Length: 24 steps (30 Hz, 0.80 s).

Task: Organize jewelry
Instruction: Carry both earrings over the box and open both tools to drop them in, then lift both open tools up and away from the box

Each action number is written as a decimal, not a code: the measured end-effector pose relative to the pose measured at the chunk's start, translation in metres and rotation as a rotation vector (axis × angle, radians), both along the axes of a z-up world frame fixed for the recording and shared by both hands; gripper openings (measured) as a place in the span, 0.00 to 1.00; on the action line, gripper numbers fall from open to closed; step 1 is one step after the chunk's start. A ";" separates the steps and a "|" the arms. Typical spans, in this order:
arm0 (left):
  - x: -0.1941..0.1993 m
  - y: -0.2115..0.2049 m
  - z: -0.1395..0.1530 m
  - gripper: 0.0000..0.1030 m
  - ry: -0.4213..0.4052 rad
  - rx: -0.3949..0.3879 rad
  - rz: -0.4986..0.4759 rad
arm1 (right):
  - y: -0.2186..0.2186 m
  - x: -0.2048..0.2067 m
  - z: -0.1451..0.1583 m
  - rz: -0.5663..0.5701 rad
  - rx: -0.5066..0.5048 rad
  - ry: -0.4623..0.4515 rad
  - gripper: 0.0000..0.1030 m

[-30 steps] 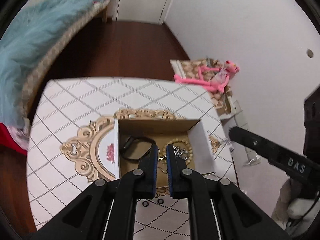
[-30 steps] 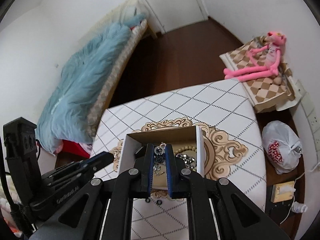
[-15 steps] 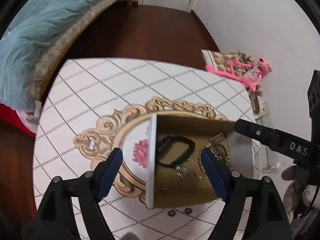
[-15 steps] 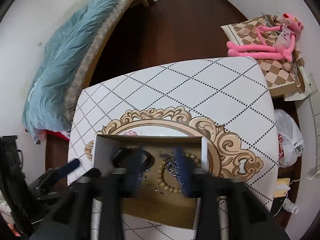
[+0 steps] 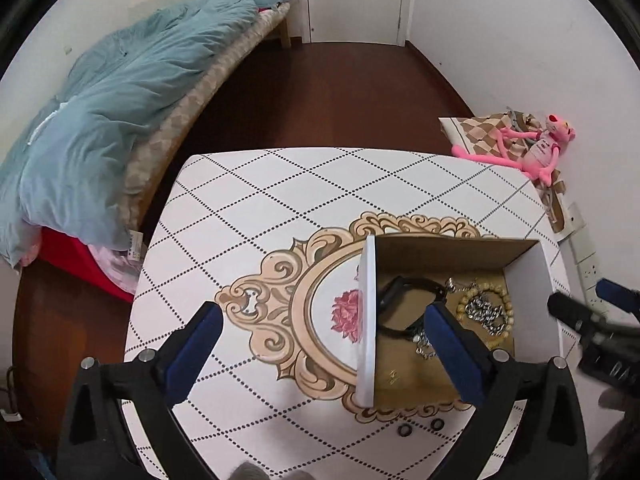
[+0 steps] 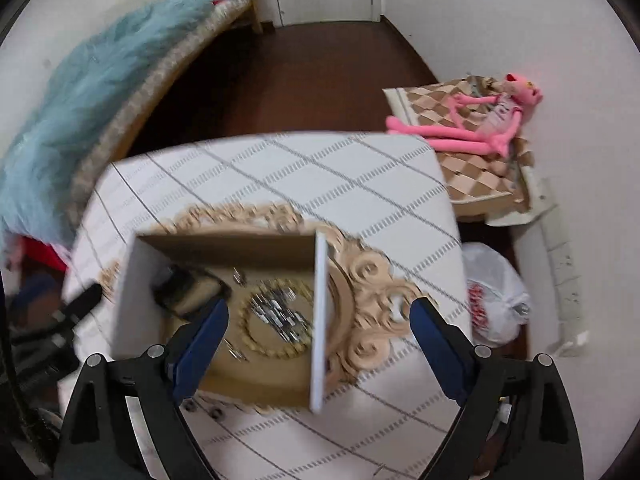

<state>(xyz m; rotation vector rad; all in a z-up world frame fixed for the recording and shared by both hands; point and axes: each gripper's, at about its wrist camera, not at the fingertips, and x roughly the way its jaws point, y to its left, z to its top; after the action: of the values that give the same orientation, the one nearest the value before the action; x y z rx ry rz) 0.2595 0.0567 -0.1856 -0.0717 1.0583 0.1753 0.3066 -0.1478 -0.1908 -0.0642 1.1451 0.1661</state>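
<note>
Both tools are spread wide and hold nothing: the left tool and the right tool. The open brown cardboard box sits on the white diamond-pattern tabletop at 3 o'clock in the left view. Inside lie a black band and a tan bead bracelet.

We're in a home bedroom. Bed w/ blue duvet far left of the claw; pink plush toy far right, door ahead.

White table with black dotted diamonds; brown-lined white box; blue-padded black left claw
</note>
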 end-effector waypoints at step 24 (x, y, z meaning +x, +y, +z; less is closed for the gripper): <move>-0.099 -0.020 0.074 1.00 -0.145 0.008 -0.006 | -0.009 -0.115 0.065 -0.067 -0.059 -0.197 1.00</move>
<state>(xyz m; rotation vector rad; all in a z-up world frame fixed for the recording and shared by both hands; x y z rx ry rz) 0.1605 0.0362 -0.1116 -0.0733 0.9128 0.1667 0.1918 -0.1565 -0.1258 -0.0920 0.9543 0.0645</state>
